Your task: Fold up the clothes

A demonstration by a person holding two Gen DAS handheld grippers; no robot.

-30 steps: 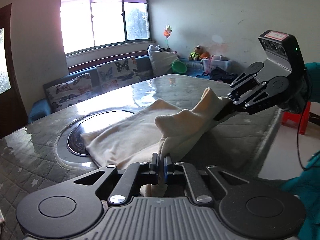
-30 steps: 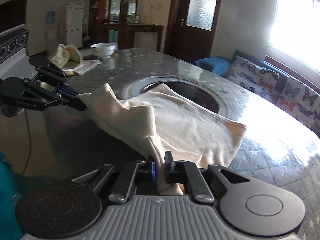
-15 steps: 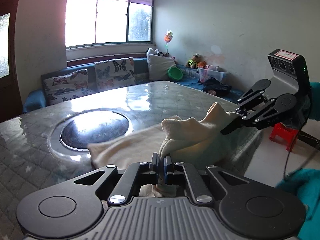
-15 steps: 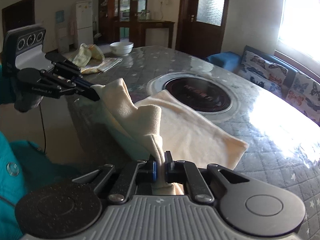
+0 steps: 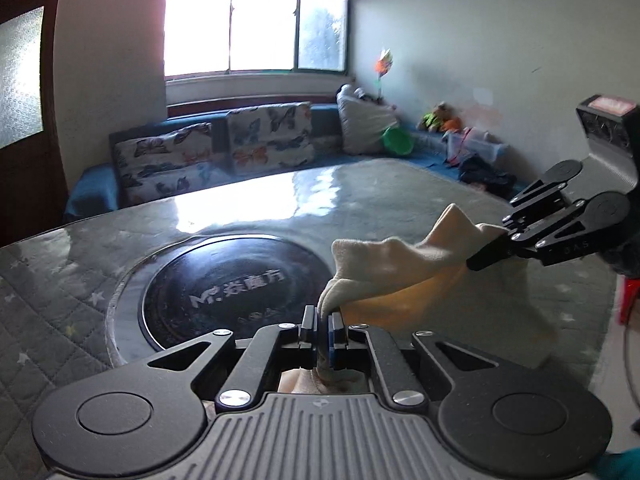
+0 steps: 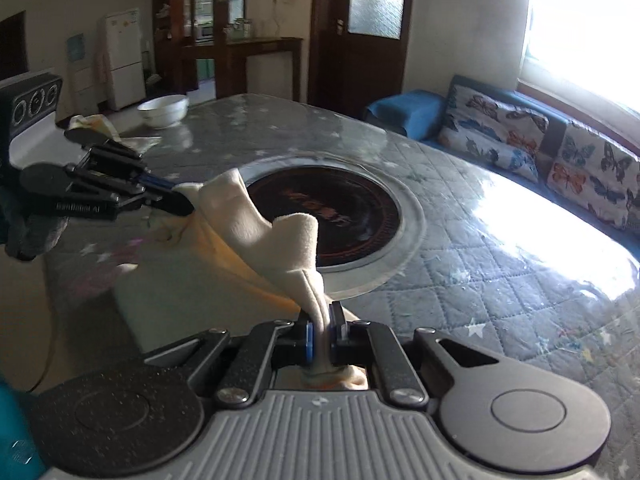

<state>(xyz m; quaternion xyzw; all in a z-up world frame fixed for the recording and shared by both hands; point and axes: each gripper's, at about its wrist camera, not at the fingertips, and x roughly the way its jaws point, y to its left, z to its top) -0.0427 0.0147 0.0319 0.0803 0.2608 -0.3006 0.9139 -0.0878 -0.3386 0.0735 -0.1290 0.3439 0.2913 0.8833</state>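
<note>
A cream-coloured garment (image 5: 404, 264) hangs lifted between my two grippers above the quilted table (image 5: 360, 196). My left gripper (image 5: 322, 320) is shut on one corner of it. My right gripper (image 5: 476, 260) enters from the right in the left wrist view, shut on the other corner. In the right wrist view the garment (image 6: 256, 240) runs from my right gripper (image 6: 322, 326) up to my left gripper (image 6: 182, 202) at the left. Its lower part droops blurred below the table's near edge.
A round black cooktop (image 5: 236, 284) is set into the table (image 6: 500, 240) just beyond the garment. A white bowl (image 6: 163, 110) and a crumpled cloth (image 6: 94, 126) sit at the table's far end. A sofa with butterfly cushions (image 5: 224, 148) lines the window wall.
Both grippers have lifted the garment off the table and drawn it back toward the near edge. The cooktop, partly covered before, now shows fully.
</note>
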